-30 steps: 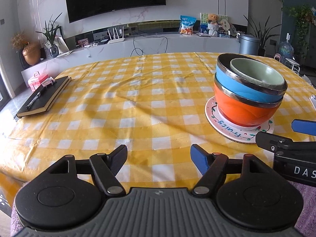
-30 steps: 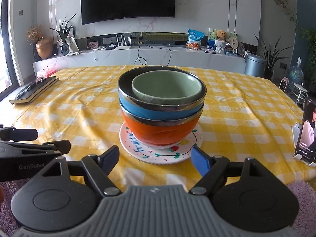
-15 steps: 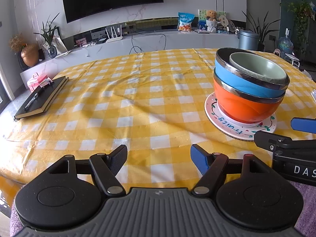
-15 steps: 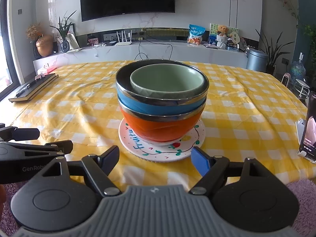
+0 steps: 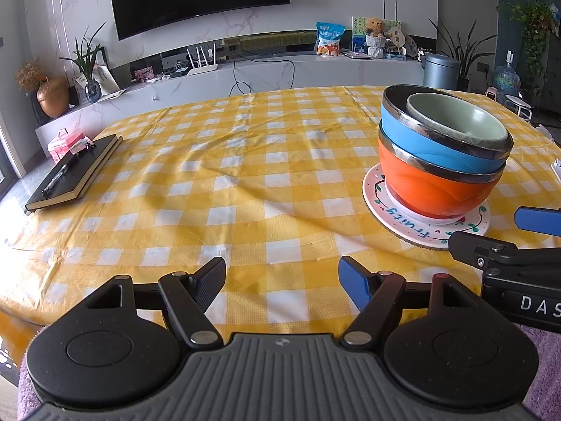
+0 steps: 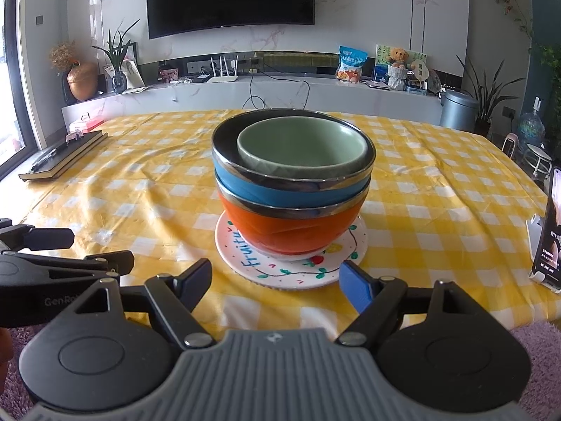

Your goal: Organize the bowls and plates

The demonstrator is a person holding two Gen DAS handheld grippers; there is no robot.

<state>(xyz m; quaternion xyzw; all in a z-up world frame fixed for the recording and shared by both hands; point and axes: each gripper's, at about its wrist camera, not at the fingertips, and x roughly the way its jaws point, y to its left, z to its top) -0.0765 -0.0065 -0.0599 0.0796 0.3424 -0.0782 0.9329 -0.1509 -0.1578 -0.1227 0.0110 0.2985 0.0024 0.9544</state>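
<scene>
Left wrist: bare tablecloth (image 5: 245,175) beside plate (image 5: 382,210).

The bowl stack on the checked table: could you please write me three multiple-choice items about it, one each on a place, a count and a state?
1. Where does the orange bowl stand?
A. on the black notebook
B. on the painted plate
C. straight on the cloth

2. How many bowls are nested in the stack?
A. two
B. three
C. five

3. How do the right tongs stand?
A. open, holding nothing
B. shut on the green bowl
C. shut on the plate rim

Answers:
1. B, since the white painted plate shows all round the orange bowl's foot, while the black notebook lies far off to the left.
2. B, since the green bowl sits in the blue bowl, which sits in the orange one.
3. A, since both fingers stand apart, short of the plate, with only cloth between them.
</scene>
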